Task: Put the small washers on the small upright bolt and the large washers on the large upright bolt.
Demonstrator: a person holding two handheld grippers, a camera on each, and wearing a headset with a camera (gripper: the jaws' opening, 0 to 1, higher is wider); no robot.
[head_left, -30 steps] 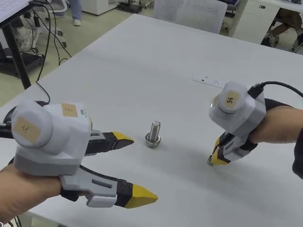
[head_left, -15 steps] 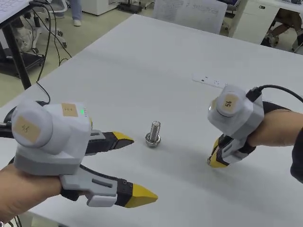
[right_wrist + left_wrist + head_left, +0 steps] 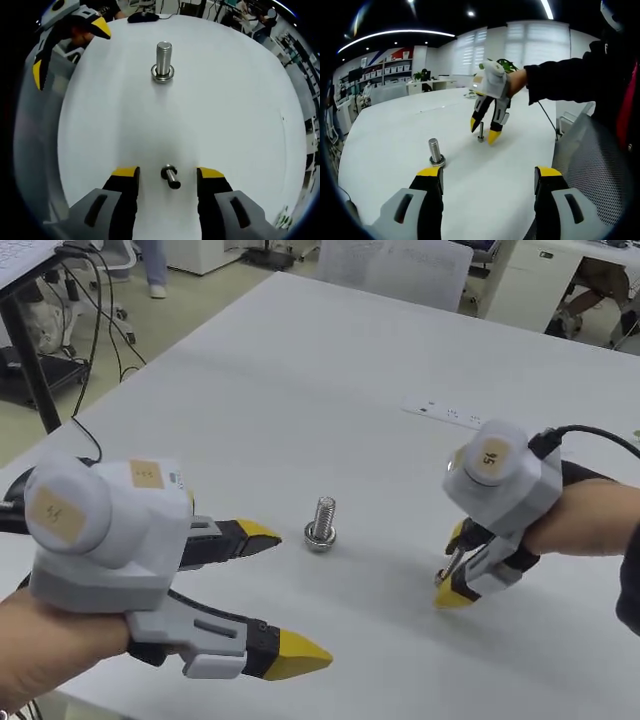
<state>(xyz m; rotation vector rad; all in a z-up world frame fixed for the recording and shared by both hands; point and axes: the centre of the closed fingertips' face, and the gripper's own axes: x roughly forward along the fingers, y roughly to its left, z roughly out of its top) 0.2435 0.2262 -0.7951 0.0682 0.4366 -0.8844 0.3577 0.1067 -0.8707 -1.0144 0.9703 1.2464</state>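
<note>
The large upright bolt (image 3: 321,521) stands mid-table with a washer ring round its base; it also rises in the left gripper view (image 3: 436,152) and the right gripper view (image 3: 163,59). To its right stands the small upright bolt (image 3: 445,571), thin, with a ring at its foot (image 3: 170,176). My right gripper (image 3: 453,565) points down around it, open, one yellow tip on each side and a gap to both (image 3: 167,173). My left gripper (image 3: 279,591) hovers open at the lower left, holding nothing (image 3: 489,172), with the large bolt just beyond its left jaw.
The white table (image 3: 300,390) is broad, and its near edge runs under my left hand. A printed strip (image 3: 440,411) lies behind the right gripper. A black stand with cables (image 3: 40,360) is off the table's left side. Desks and chairs lie beyond.
My right gripper's jaws have spread apart and lifted a little, so the small bolt now shows between them. The left gripper and the large bolt have stayed put.
</note>
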